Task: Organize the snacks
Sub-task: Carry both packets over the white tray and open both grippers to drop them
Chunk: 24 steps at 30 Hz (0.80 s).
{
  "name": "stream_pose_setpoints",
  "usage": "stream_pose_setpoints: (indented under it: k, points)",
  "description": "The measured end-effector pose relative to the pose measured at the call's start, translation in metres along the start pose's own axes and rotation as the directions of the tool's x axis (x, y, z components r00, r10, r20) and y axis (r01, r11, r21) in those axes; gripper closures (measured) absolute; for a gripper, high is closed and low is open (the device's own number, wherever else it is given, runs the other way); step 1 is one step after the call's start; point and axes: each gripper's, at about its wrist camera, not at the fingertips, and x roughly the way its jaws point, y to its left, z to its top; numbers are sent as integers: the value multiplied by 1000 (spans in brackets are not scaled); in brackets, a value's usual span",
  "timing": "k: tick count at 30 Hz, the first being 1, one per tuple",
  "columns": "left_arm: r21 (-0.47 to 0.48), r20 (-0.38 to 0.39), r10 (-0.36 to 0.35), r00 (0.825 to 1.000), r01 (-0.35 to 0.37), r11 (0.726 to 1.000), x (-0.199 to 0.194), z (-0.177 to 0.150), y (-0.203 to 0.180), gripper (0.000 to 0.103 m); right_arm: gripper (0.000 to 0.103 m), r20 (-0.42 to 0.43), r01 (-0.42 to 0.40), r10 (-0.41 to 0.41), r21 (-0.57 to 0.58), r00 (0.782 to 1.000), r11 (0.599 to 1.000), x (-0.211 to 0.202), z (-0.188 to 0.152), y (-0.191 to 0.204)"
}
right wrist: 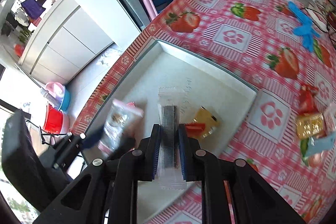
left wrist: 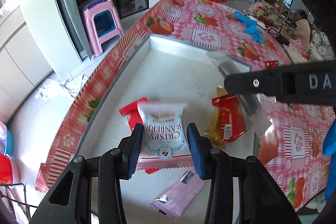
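Observation:
My left gripper [left wrist: 166, 135] is shut on a white cranberry crisp packet [left wrist: 163, 135], held over the white tray [left wrist: 168, 68]. On the tray below lie a red packet [left wrist: 131, 113], a pink wrapper [left wrist: 178, 201] and a red-and-yellow packet [left wrist: 227, 125]. My right gripper [right wrist: 169, 135] is shut on a clear-wrapped dark bar [right wrist: 169, 129], also above the white tray [right wrist: 220, 85]. The same bar [left wrist: 243, 85] and the right gripper's finger cross the right side of the left wrist view. The left gripper with its packet [right wrist: 117, 125] shows blurred at the left of the right wrist view.
The tray lies on a pink strawberry tablecloth [right wrist: 241, 35]. Loose snacks [right wrist: 308, 119] sit on the cloth at right, and blue gloves [right wrist: 304, 28] farther back. A pink stool [left wrist: 103, 24] stands on the floor beyond the table edge. People sit at the far end [left wrist: 302, 24].

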Motion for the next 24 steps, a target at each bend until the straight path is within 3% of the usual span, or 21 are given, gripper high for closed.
stream_pose_setpoints:
  k: [2,3,4,5,6,7,14,16,20,24]
  points:
    - [2,-14,25,1000,-25,1000,2,-2,-1,49,85,-22,7,-7,-18,1000,1000,8,3,2]
    - [4,-15,30,999,-30,1000,1,-2,-2,38,84,-36,18,-19,-22,999,1000,11,3,0]
    - [4,-8,29,1000,-29,1000,-1,-3,-3,27,78,-43,28,-29,-20,999,999,13,2,-1]
    - [4,3,23,1000,-23,1000,-4,-2,-4,24,68,-47,34,-35,-14,998,999,13,0,-5]
    - [5,12,14,1000,-14,1000,-7,-1,-5,23,30,-40,48,-48,-4,998,999,12,-2,-11]
    - [10,18,2,1000,-2,1000,-11,0,-9,23,5,-16,76,-76,6,997,997,8,-6,-19]
    - [57,29,-46,999,44,997,-19,12,-47,23,4,22,254,-258,125,966,959,-23,-18,-111]
    - [80,22,-72,997,70,994,-19,15,-62,23,4,25,297,-307,197,951,934,-34,-25,-146]
    - [163,13,-110,994,106,981,-16,21,-104,23,4,20,361,-400,388,917,848,-55,-44,-225]
    - [219,-21,-132,991,133,967,-2,29,-144,23,4,-10,395,-438,451,899,800,-62,-58,-270]
